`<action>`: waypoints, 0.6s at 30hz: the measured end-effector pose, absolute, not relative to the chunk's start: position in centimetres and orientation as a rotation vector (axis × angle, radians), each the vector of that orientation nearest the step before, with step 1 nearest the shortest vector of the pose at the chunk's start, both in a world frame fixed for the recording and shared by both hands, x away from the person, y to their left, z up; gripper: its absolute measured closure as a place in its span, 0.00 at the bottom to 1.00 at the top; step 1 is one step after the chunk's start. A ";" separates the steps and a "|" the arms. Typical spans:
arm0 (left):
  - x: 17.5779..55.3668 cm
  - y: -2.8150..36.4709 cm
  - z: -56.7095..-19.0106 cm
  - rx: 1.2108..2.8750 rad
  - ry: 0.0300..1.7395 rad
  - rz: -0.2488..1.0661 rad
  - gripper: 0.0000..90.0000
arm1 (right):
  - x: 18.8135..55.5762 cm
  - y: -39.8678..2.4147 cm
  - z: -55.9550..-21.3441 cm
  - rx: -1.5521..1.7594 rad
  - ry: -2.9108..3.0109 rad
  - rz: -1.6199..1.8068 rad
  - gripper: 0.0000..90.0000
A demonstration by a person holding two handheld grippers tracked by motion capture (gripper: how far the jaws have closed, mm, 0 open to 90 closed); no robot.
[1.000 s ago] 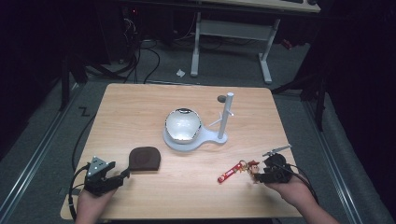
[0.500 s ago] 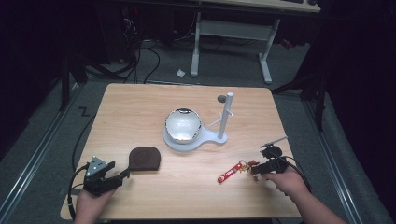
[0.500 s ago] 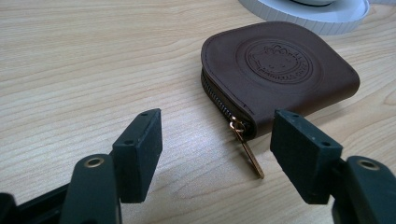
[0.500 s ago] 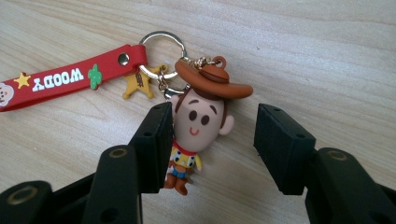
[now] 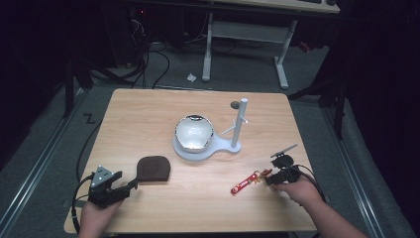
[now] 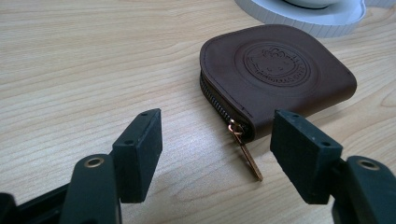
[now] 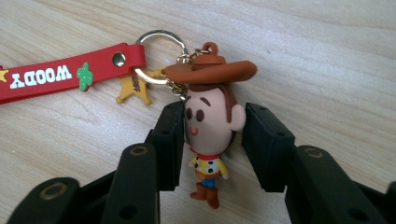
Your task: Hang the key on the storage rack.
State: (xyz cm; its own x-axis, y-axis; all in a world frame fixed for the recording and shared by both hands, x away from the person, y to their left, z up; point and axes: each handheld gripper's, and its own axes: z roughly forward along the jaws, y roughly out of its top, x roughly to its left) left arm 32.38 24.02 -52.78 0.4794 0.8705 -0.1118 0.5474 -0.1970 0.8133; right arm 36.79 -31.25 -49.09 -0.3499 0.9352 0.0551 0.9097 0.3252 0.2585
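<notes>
wooden table w/ a few bits on it. left gripper sits at the near left corner, held in the person's left hand, jaws spread wide w/ nothing between them. in the left gripper view the jaws point at a brown zip pouch lying flat just ahead, round embossed logo on top, zipper running along the near edge and its gold pull tab resting on the wood in the gap between the jaws. not touching either jaw afaict.

right gripper is at the near right, right hand behind it. in the right gripper view the jaws are narrowed around a little cowboy figure, one pad each side of its head. left pad looks to be touching the face, right pad is right at the ear, can't tell if it's actually squeezing or just snug. figure lies flat on the table, brown hat away from the gripper, boots toward it. a chain off the hat goes to a key ring, which also carries a gold star charm and a red strap reading "woody".

mid table: white stand w/ an upright post and a shiny bowl on its base. pouch is well apart from the keychain, stand roughly between and behind them.
</notes>
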 end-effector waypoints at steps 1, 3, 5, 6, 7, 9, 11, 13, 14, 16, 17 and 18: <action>32.4 24.0 -52.8 1.878 1.184 0.480 0.39 | 36.9 -31.0 -49.1 1.699 2.484 0.364 0.72; 32.4 24.0 -52.8 1.878 1.182 0.480 0.39 | 36.9 -30.9 -49.1 1.685 2.490 0.369 0.74; 32.3 24.0 -52.8 1.877 1.182 0.480 0.39 | 37.0 -30.8 -49.0 1.666 2.501 0.360 0.74; 32.3 24.0 -52.7 1.875 1.183 0.480 0.38 | 37.0 -30.8 -49.0 1.664 2.506 0.347 0.74; 32.3 24.0 -52.7 1.873 1.184 0.481 0.39 | 37.0 -30.7 -48.9 1.649 2.513 0.346 0.74; 32.3 24.0 -52.7 1.868 1.186 0.483 0.39 | 36.9 -30.6 -48.7 1.645 2.517 0.356 0.74; 32.3 24.0 -52.7 1.870 1.183 0.486 0.39 | 36.8 -30.6 -48.2 1.626 2.523 0.358 0.74; 32.3 24.0 -52.7 1.874 1.182 0.485 0.39 | 36.7 -30.5 -47.6 1.606 2.530 0.360 0.74; 32.3 23.9 -52.7 1.875 1.181 0.485 0.39 | 36.6 -30.5 -47.3 1.595 2.534 0.360 0.74; 32.3 23.9 -52.7 1.877 1.180 0.484 0.39 | 36.4 -30.5 -46.7 1.581 2.550 0.353 0.74; 32.3 23.9 -52.8 1.879 1.179 0.483 0.39 | 36.3 -30.5 -46.4 1.560 2.553 0.352 0.74; 32.3 23.9 -52.8 1.880 1.179 0.482 0.39 | 36.2 -30.4 -46.1 1.561 2.555 0.354 0.74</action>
